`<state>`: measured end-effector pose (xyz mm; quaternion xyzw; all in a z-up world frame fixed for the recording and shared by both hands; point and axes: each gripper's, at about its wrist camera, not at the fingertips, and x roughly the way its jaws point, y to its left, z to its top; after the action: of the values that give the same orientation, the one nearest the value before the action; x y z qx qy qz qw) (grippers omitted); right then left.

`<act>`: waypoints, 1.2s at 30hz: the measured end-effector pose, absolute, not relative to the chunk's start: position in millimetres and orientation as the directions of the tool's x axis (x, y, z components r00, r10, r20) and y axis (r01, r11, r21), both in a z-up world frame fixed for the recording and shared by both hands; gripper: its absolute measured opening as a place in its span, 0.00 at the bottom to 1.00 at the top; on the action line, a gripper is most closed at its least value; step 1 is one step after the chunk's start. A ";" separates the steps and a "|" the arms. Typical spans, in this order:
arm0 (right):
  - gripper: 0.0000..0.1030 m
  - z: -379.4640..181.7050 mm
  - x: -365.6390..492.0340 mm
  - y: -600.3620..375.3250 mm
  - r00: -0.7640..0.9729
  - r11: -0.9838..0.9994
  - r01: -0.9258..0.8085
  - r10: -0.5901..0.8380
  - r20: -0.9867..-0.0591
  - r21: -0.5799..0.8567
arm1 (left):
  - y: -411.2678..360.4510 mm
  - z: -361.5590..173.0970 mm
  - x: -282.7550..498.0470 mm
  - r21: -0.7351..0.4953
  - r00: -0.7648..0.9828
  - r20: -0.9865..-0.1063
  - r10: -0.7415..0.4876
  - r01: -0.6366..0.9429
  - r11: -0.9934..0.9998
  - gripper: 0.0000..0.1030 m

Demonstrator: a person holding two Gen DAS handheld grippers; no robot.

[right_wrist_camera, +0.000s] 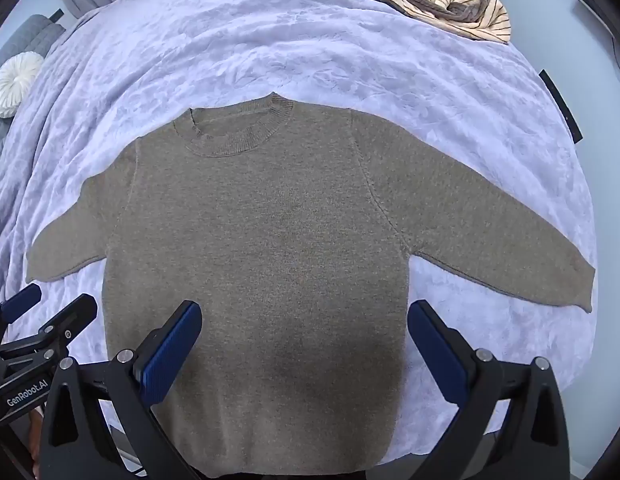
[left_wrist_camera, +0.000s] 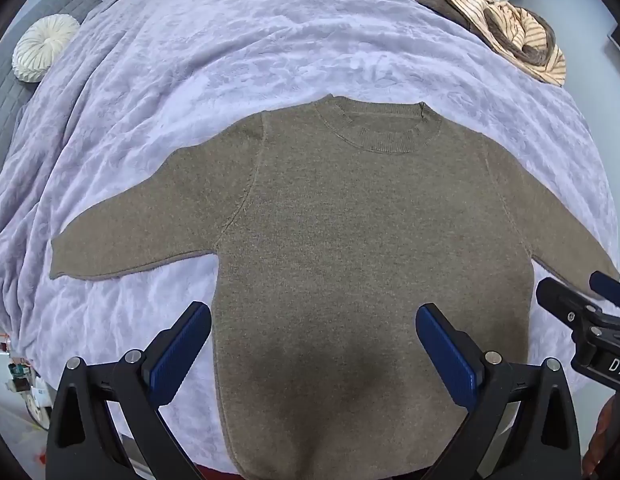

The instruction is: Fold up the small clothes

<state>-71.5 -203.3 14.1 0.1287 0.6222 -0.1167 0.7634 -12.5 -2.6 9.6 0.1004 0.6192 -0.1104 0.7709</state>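
Brown sweater (left_wrist_camera: pixel 350 240) spread flat on the lavender blanket (left_wrist_camera: pixel 230 60), collar at 12 o'clock, long axis toward me. My left gripper (left_wrist_camera: pixel 314 344) and right gripper (right_wrist_camera: pixel 306 340) hover over its lower body, both wide and empty. Left sleeve (left_wrist_camera: pixel 130 236) at 9 o'clock lies nearer my left gripper.
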 end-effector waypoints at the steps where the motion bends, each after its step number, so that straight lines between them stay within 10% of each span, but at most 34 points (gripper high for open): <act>1: 0.99 14.4 -70.4 -202.2 0.198 0.940 0.338 -0.018 -0.980 0.051 | -3.7 10.0 -13.7 0.023 0.212 -0.976 -0.043 0.300 0.954 1.00; 36: 0.99 20.7 -66.4 -194.2 0.203 0.943 0.331 -0.034 -0.979 0.036 | 9.9 8.5 -8.0 -0.020 0.180 -0.981 -0.067 0.249 0.968 1.00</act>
<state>-66.4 -194.2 20.7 0.1196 0.6199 -0.1189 0.7663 -8.0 9.9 8.5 0.0721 0.6318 -0.1033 0.7649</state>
